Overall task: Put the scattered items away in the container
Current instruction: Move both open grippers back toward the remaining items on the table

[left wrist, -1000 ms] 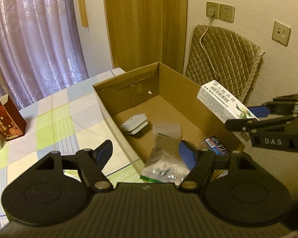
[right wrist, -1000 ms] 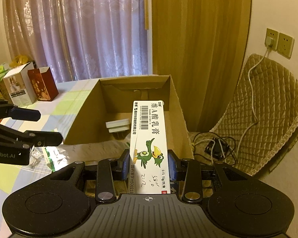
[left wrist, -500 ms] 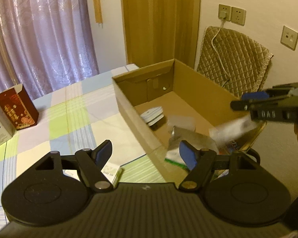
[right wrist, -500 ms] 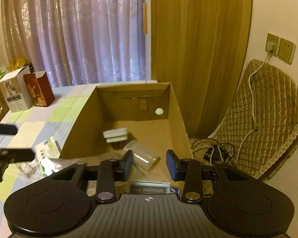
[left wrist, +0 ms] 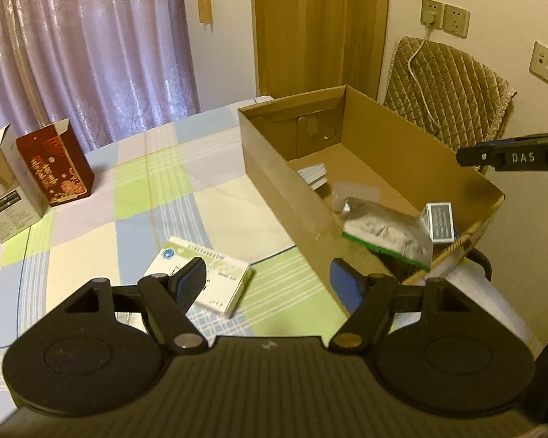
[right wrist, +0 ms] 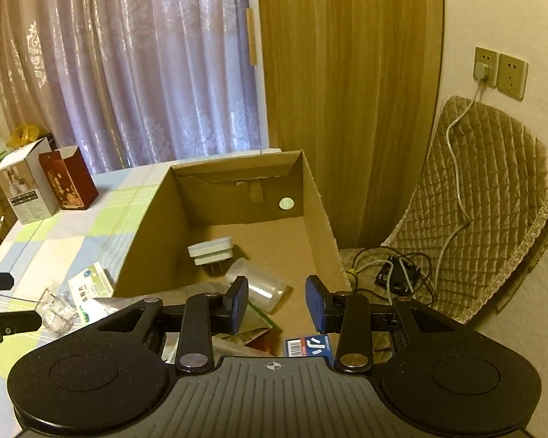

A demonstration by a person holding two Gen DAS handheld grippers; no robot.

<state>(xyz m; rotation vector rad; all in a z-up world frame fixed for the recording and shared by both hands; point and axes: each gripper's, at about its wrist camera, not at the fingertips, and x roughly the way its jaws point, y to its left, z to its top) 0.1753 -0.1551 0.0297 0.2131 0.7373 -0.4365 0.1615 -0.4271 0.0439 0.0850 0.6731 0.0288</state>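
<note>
The open cardboard box (left wrist: 270, 168) stands on the checked tablecloth. Inside lie a white adapter (right wrist: 210, 252), a clear plastic cup (right wrist: 259, 284), a silver foil pouch (left wrist: 387, 230) and a small blue box (right wrist: 307, 346). My right gripper (right wrist: 277, 303) hovers open over the box's near end, nothing between its fingers. My left gripper (left wrist: 266, 284) is open above the table, left of the box. Just beyond its left finger lies a white medicine box (left wrist: 226, 281). A small clear plastic piece (right wrist: 56, 310) lies on the cloth near that box.
A red carton (left wrist: 54, 166) and a white carton (left wrist: 3, 197) stand at the table's far left. A quilted chair (right wrist: 486, 200) with a cable and charger on its seat is to the right of the box. Curtains and a wooden door are behind.
My right gripper opened and the white ointment carton it held dropped into the box. My left gripper drew back left from the box to over the table, bringing the white medicine box into view.
</note>
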